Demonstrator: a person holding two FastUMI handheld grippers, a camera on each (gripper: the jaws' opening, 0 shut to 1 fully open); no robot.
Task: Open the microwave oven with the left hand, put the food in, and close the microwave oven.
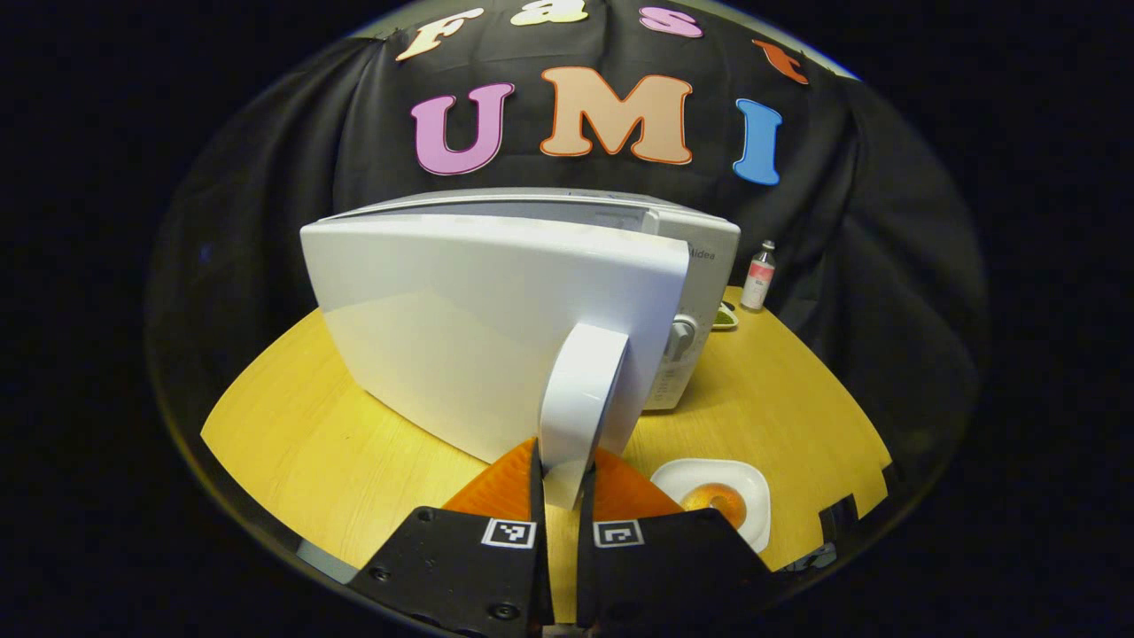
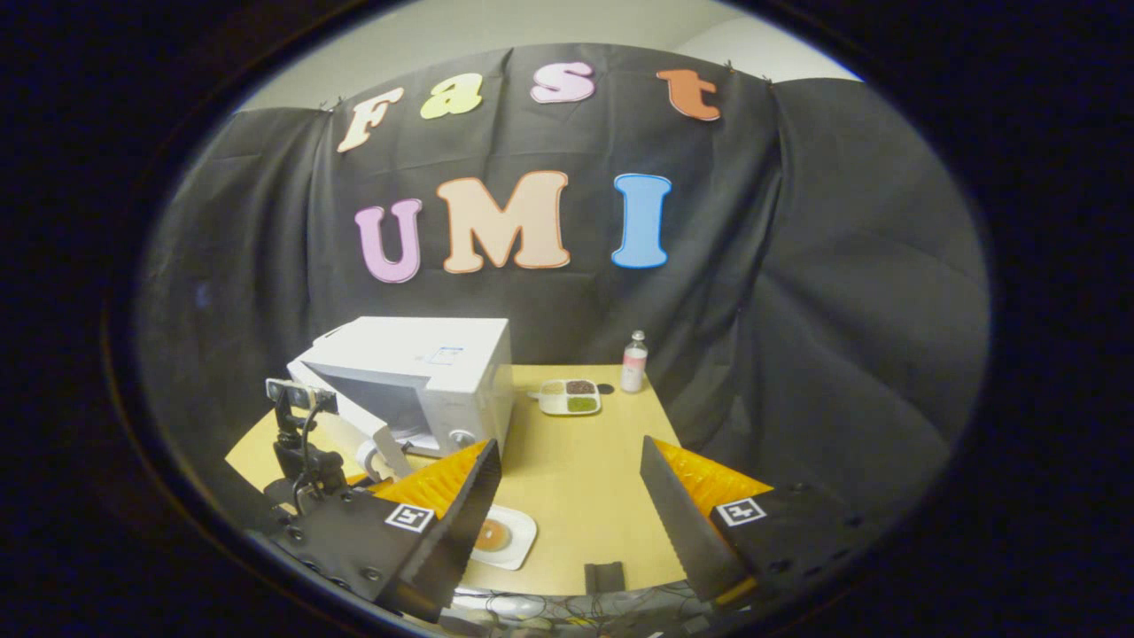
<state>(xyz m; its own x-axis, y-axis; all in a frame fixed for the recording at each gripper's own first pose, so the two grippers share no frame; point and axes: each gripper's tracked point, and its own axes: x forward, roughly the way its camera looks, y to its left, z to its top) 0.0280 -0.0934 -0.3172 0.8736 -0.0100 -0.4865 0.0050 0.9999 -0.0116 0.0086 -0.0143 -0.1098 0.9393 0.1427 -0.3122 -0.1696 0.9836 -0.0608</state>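
A white microwave oven (image 2: 425, 372) stands at the back left of the wooden table (image 2: 576, 478), its door (image 1: 478, 328) swung partly open. In the left gripper view my left gripper (image 1: 563, 483) is shut on the door's white handle (image 1: 580, 399). In the right gripper view the left gripper (image 2: 372, 461) shows at the door. The food, a round browned bun (image 2: 493, 534) on a white square plate (image 1: 749, 478), lies near the table's front edge. My right gripper (image 2: 571, 496) hangs open above the table's front, with nothing between its fingers.
A small bottle (image 2: 633, 363) with a pink label stands at the back of the table. Beside it lies a white divided dish (image 2: 571, 397) with dark and green contents. Black cloth walls close in behind and to the right.
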